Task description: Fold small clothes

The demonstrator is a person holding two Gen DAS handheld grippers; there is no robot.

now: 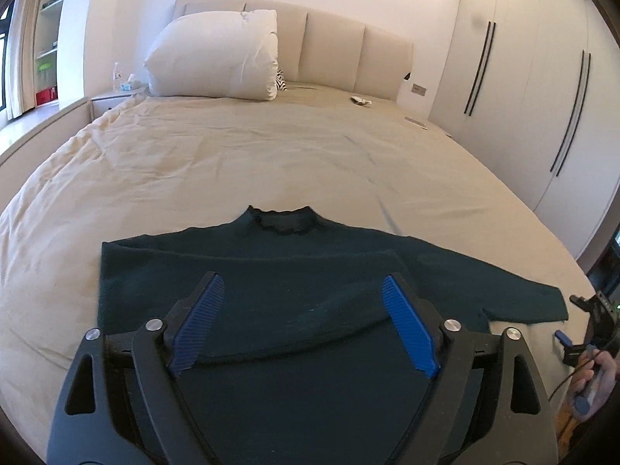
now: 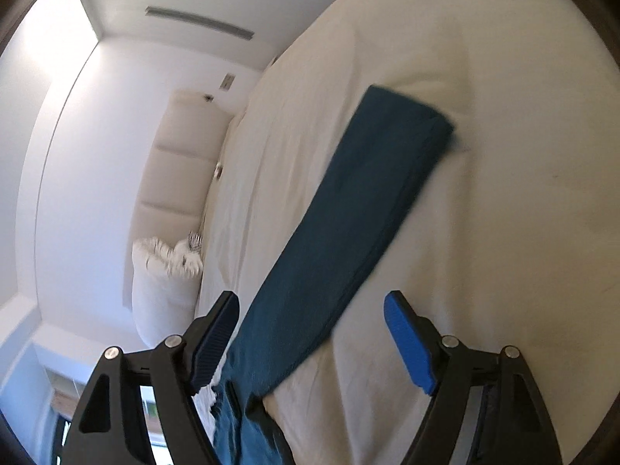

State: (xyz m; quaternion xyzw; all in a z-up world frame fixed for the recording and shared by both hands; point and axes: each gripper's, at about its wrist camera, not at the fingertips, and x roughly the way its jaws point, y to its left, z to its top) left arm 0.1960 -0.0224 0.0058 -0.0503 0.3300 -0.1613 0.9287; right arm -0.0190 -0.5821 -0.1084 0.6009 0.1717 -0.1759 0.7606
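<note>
A dark green long-sleeved sweater [image 1: 271,271] lies flat on the beige bed [image 1: 232,155], collar away from me. Its left sleeve is folded across the body; its right sleeve [image 1: 503,290] stretches out to the right. My left gripper [image 1: 304,294] is open and empty, hovering over the sweater's lower body. In the right wrist view, tilted sideways and blurred, the sleeve [image 2: 348,213] runs away from my right gripper [image 2: 310,310], which is open with the sleeve between its blue pads, not clamped. The right gripper also shows in the left wrist view [image 1: 569,321], beside the sleeve's cuff.
A large white pillow [image 1: 217,58] leans on the padded headboard [image 1: 348,50]. A nightstand [image 1: 112,97] with a bottle stands at back left. White wardrobe doors [image 1: 542,97] line the right side. Small items [image 1: 360,100] lie near the bed's far right edge.
</note>
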